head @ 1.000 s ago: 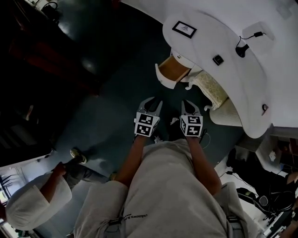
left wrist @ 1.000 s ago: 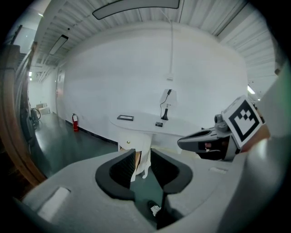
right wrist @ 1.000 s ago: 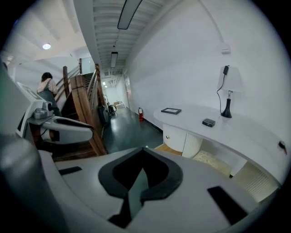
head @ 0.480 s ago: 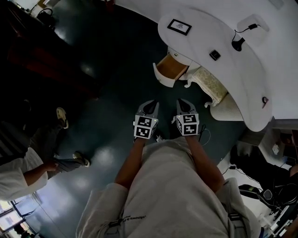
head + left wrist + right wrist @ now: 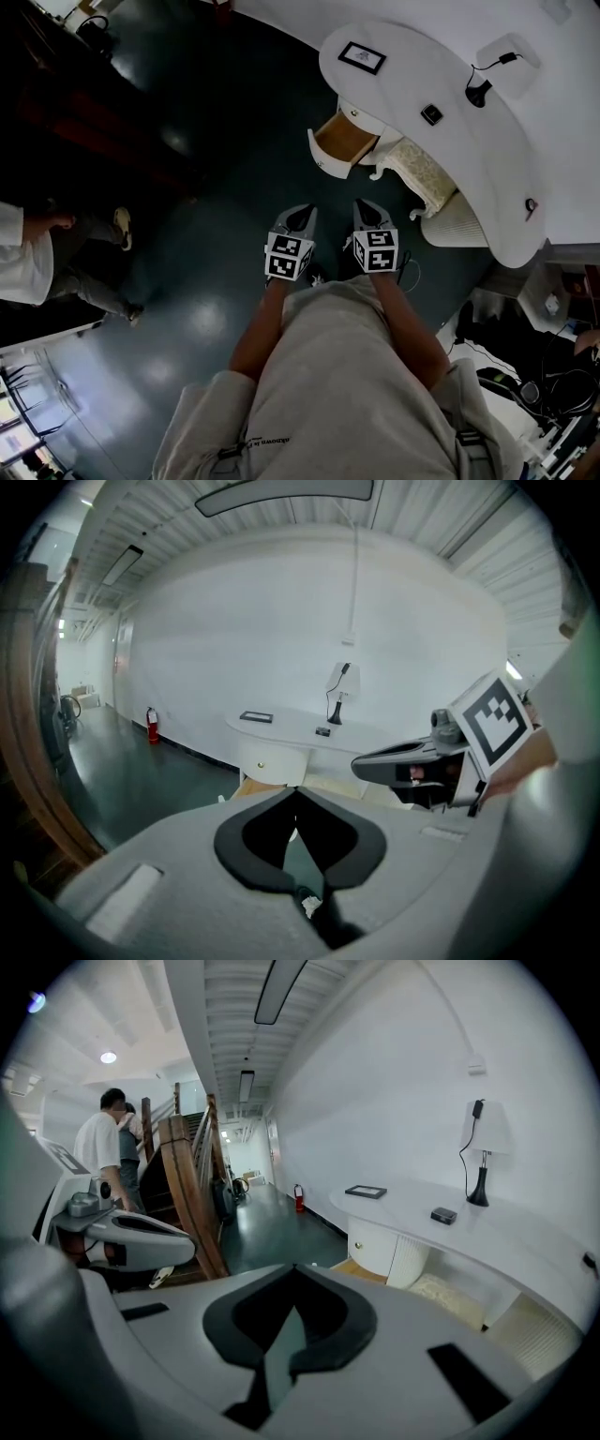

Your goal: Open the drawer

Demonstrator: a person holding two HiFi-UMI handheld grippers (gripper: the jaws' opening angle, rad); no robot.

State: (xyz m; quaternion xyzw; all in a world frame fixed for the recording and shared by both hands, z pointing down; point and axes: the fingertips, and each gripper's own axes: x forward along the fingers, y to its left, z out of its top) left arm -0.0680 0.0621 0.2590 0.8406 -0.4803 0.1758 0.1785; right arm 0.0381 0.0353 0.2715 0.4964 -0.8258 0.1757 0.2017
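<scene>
Left gripper [image 5: 302, 214] has closed, empty; right gripper [image 5: 367, 208] pressed together too; drawer [image 5: 337, 142] already stands open at desk [image 5: 441, 56] front edge.

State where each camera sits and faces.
Head view: on the head, facing steeply down at floor, desk, open drawer; torso, arms, left gripper, right gripper show.
Left gripper view: on left gripper, facing desk; own shut jaws, right gripper show.
Right gripper view: on right gripper, facing desk, stairs; own shut jaws, left gripper show.
All share the desk.
</scene>
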